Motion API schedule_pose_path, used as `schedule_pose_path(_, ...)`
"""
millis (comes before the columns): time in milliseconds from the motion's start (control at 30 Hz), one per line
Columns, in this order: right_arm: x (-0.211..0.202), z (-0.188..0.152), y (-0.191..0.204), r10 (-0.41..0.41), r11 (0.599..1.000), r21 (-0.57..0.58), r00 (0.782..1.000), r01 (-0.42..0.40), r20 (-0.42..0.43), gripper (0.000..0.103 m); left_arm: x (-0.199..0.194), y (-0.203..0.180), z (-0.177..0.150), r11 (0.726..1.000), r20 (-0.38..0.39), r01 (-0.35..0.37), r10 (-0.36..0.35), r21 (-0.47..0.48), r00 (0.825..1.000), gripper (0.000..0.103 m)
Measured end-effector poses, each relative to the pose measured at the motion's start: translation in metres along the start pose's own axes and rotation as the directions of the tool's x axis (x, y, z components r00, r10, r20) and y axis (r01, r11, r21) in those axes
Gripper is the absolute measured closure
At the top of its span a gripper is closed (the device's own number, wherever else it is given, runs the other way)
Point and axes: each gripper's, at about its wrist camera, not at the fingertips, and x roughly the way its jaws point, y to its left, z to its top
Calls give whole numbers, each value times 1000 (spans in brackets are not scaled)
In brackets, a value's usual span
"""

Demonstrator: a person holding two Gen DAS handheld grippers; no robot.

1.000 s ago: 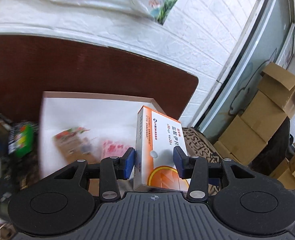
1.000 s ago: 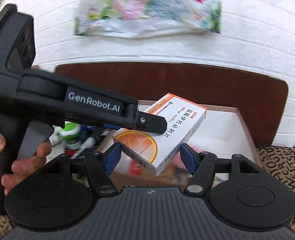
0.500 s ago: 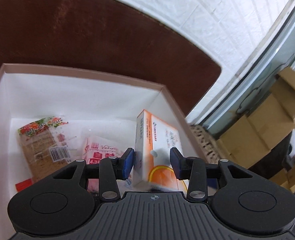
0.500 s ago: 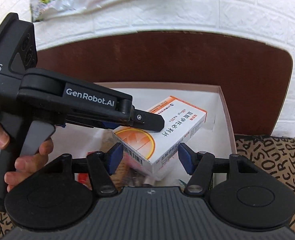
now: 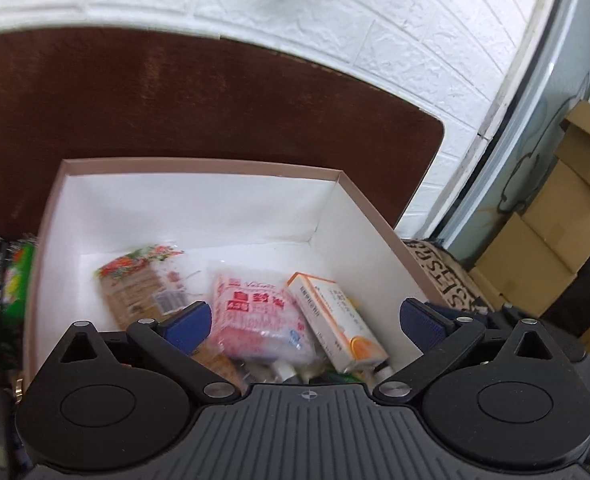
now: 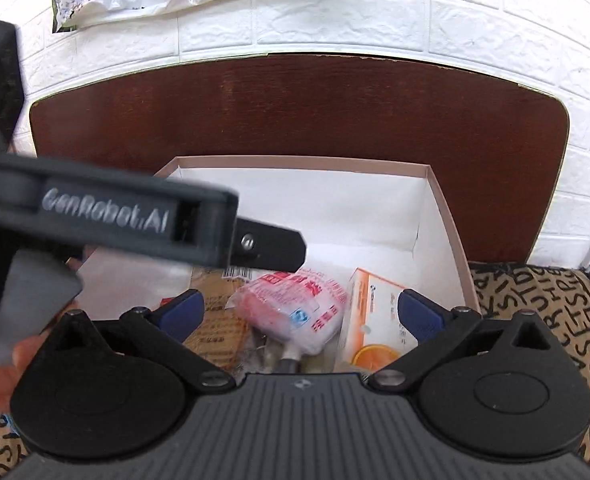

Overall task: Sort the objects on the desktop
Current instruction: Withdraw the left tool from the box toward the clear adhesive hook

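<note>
Tabletop (image 5: 223,112) of dark brown wood, set against a white brick-pattern wall (image 5: 335,20), with stacked cardboard cartons (image 5: 547,232) at the far right of the left wrist view. On the tabletop stands an open box (image 5: 199,200) with a pinkish rim and white inner walls; in the right wrist view the same box (image 6: 327,208) sits ahead of both claws.

Inside the box, from left to right in the left wrist view: a brown snack packet (image 5: 143,284) with a barcode, a pink-and-white plastic pouch (image 5: 259,320) with red characters, and the orange-and-white medicine carton (image 5: 335,320). The medicine carton lies tilted against the pouch, near the right wall of the box, and is free of both claws. In the right wrist view the medicine carton (image 6: 375,320) lies just right of the pouch (image 6: 299,312).

Left claw (image 5: 305,322): jaws have just been opening and now stand wide, pads clear of the contents below. Right claw (image 6: 301,314): jaws likewise just opened, wide, gripping nothing. The left claw's body crosses the right wrist view, its finger (image 6: 271,246) reaching over the box; a hand (image 6: 15,364) shows at its grip.

Green and dark items (image 5: 11,280), blurred, lie beside the box's left wall.
</note>
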Motion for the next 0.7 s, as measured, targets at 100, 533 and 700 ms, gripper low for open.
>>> schedule_pose_path(100,-11,-1,8,-13,1000,9,1000,13,18,0,-20,-8,-8,998,27,-16,14,56,1000,0)
schedule_pose_path(533,-83,-28,67,-63,995,81,996,58,57,0,-140,-19,-70,980,231,-152,120,125,965,0)
schedule_pose_path(700,-101,-50,100,-61,992,110,997,56,41,0,-174,1,-104,974,138,-214,203,68,969,0)
